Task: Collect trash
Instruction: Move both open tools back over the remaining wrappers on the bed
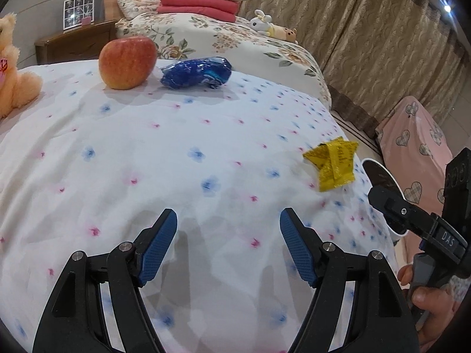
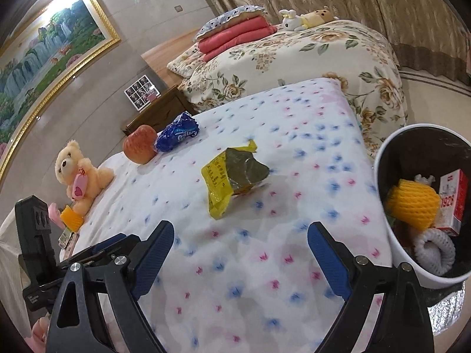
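L gripper (image 1: pixel 228 247) jaws gaping wide, empty | R gripper (image 2: pixel 240 260) same | yellow wrapper (image 2: pixel 232 178) lying on bed (image 2: pixel 265 264) ahead of R jaws, not touching

Both grippers: black plastic arms, silver pivot screws, blue textured pads (image 1: pixel 159 250). Right gripper's (image 2: pixel 240 257) side has a white "DAS" label.

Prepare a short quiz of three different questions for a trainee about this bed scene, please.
1. True or false: the yellow wrapper already lies inside the trash bin.
2. Which lies beside the apple? A) blue wrapper B) red box C) teddy bear
3. Fill in: the jaws of the right gripper are ____.

Key: 1 false; 2 A; 3 open.
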Demonstrator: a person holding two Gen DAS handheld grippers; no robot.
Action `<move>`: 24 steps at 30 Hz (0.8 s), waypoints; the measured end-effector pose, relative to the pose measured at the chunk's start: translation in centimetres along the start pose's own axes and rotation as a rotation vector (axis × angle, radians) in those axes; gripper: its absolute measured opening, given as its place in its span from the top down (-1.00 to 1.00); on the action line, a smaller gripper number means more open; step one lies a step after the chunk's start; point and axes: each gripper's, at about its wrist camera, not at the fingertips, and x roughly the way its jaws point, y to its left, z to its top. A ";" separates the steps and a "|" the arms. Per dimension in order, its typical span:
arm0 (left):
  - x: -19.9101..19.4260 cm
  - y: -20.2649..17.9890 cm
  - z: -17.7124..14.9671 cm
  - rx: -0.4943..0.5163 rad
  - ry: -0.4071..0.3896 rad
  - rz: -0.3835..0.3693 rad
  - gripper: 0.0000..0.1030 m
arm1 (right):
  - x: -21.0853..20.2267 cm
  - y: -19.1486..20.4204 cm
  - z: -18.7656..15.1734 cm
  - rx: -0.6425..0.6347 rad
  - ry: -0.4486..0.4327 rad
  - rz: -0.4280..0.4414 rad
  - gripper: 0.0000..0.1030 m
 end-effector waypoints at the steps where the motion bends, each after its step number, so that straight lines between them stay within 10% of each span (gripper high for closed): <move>1: 0.0 0.2 0.1 -0.001 0.000 0.002 -0.44 | 0.3 0.1 0.1 -0.004 0.002 0.000 -0.81; 21: 2.7 2.0 4.4 0.022 -0.003 0.040 -0.47 | 3.7 0.8 1.6 -0.017 0.020 -0.016 -0.80; 24: 3.3 2.4 5.4 0.027 0.000 0.047 -0.47 | 4.2 0.9 1.9 -0.019 0.023 -0.022 -0.55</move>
